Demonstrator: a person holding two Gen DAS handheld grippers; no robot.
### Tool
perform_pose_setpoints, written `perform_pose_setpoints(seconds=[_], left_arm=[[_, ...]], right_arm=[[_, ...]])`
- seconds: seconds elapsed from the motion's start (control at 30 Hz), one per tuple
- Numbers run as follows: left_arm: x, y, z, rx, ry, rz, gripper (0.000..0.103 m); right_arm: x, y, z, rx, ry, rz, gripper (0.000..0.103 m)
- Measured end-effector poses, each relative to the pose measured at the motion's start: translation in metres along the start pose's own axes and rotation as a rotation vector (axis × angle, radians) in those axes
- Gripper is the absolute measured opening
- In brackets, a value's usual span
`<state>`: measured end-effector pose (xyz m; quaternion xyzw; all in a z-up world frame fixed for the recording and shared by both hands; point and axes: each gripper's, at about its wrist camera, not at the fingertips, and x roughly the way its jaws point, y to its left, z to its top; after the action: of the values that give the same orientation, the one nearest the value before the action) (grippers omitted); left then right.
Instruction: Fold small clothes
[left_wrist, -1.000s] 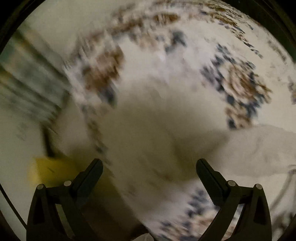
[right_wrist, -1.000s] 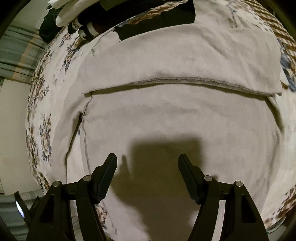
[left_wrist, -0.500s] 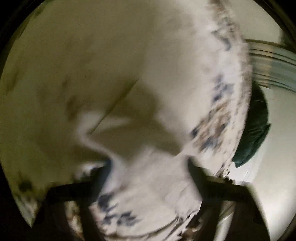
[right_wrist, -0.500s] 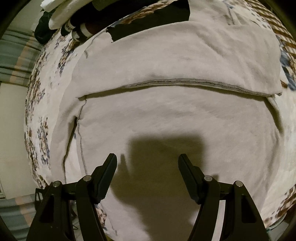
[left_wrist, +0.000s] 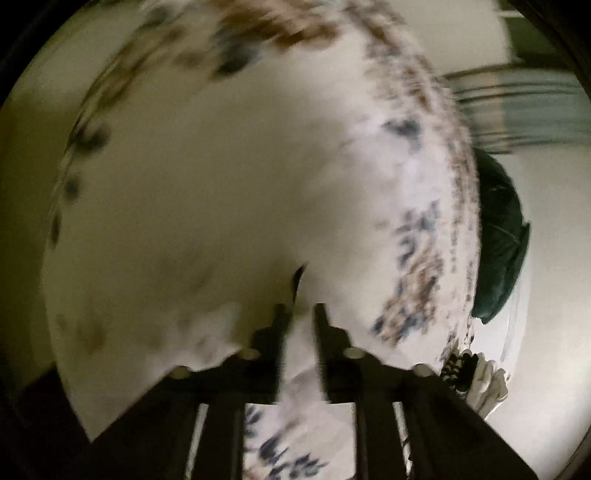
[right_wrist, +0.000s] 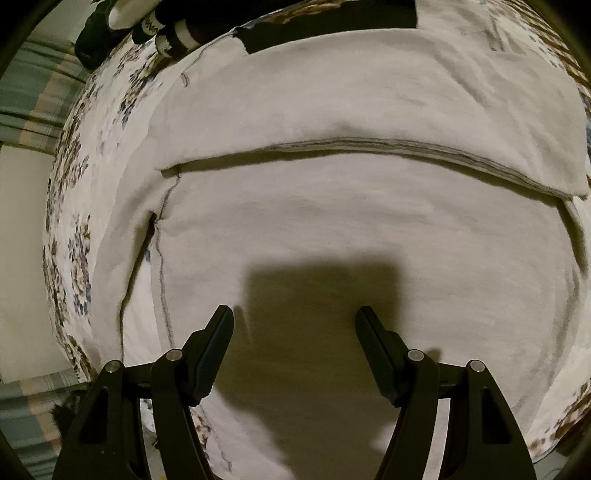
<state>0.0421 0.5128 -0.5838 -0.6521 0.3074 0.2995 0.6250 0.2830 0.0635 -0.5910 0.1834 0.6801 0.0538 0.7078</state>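
Left wrist view, blurred: left claw (left_wrist: 300, 314) has swung down and is closing, garment (right_wrist: 369, 229) edge between its jaws, so another fold looks underway. Right claw (right_wrist: 294, 325) hangs spread over the half-folded garment on the bed (right_wrist: 70, 229).

Dim warm light, floral bedspread (right_wrist: 70, 236), striped green rug (right_wrist: 33, 92), pale floor (right_wrist: 22, 266)

Pale grey garment (right_wrist: 332, 221) lies flat on floral bedspread, top part folded over, seam along left.
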Motion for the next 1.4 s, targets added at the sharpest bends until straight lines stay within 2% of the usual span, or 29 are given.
perform_pose_setpoints(seconds=[0.07,0.13,0.23,0.3,0.37,0.5,0.53,0.57,0.6,0.63,0.7,0.83,0.97,1.0,1.03,1.1,1.17,1.27,1.4], left_arm=[[0.001,0.014,-0.008,-0.055,0.019,-0.009,0.041],[0.003,0.024,-0.015,-0.106,0.025,-0.026,0.051],[0.012,0.028,-0.019,-0.141,0.029,-0.061,0.054],[0.019,0.018,-0.015,-0.104,0.022,-0.066,0.06],[0.022,0.007,-0.015,-0.066,0.013,-0.059,0.077],[0.026,-0.02,-0.023,0.065,-0.022,0.06,0.077],[0.026,-0.026,-0.025,0.094,-0.05,0.081,0.067],[0.025,-0.029,-0.026,0.111,-0.066,0.097,0.03],[0.028,-0.033,-0.025,0.134,-0.064,0.118,0.009],[0.03,-0.035,-0.023,0.14,-0.056,0.121,0.006],[0.025,-0.04,-0.022,0.153,-0.083,0.128,0.005],[0.009,-0.073,-0.022,0.273,-0.1,0.124,0.005],[-0.018,-0.122,-0.028,0.431,-0.11,0.096,0.005],[-0.023,-0.136,-0.031,0.477,-0.117,0.085,0.005],[-0.029,-0.153,-0.036,0.528,-0.125,0.075,0.005],[-0.039,-0.183,-0.048,0.621,-0.134,0.056,0.005],[-0.048,-0.214,-0.067,0.72,-0.138,0.037,0.005],[-0.059,-0.254,-0.106,0.849,-0.136,-0.007,0.005],[-0.064,-0.3,-0.178,1.009,-0.116,-0.068,0.005]], right_arm=[[0.0,0.005,0.002,-0.005,-0.001,0.002,0.071],[-0.001,0.011,0.004,-0.018,-0.002,0.002,0.071],[0.0,0.017,0.008,-0.036,-0.003,-0.007,0.071],[0.0,0.017,0.01,-0.036,0.0,-0.017,0.071],[-0.001,0.015,0.011,-0.026,0.0,-0.025,0.071],[-0.003,0.006,0.015,-0.002,-0.009,-0.075,0.071],[-0.003,0.002,0.015,0.011,-0.01,-0.08,0.071],[-0.003,0.0,0.016,0.025,-0.01,-0.082,0.071],[-0.003,-0.003,0.017,0.039,-0.009,-0.083,0.071],[-0.003,-0.005,0.018,0.052,-0.01,-0.087,0.071],[-0.005,-0.007,0.02,0.066,-0.015,-0.098,0.071],[-0.01,-0.009,0.021,0.085,-0.03,-0.149,0.071],[-0.015,-0.013,0.024,0.1,-0.05,-0.29,0.071],[-0.017,-0.014,0.025,0.1,-0.066,-0.336,0.077],[-0.02,-0.016,0.027,0.099,-0.089,-0.38,0.088],[-0.023,-0.019,0.031,0.096,-0.114,-0.402,0.097],[-0.024,-0.024,0.037,0.084,-0.117,-0.436,0.097],[-0.028,-0.031,0.044,0.07,-0.13,-0.438,0.098],[-0.041,-0.053,0.055,0.07,-0.122,-0.352,0.098]])
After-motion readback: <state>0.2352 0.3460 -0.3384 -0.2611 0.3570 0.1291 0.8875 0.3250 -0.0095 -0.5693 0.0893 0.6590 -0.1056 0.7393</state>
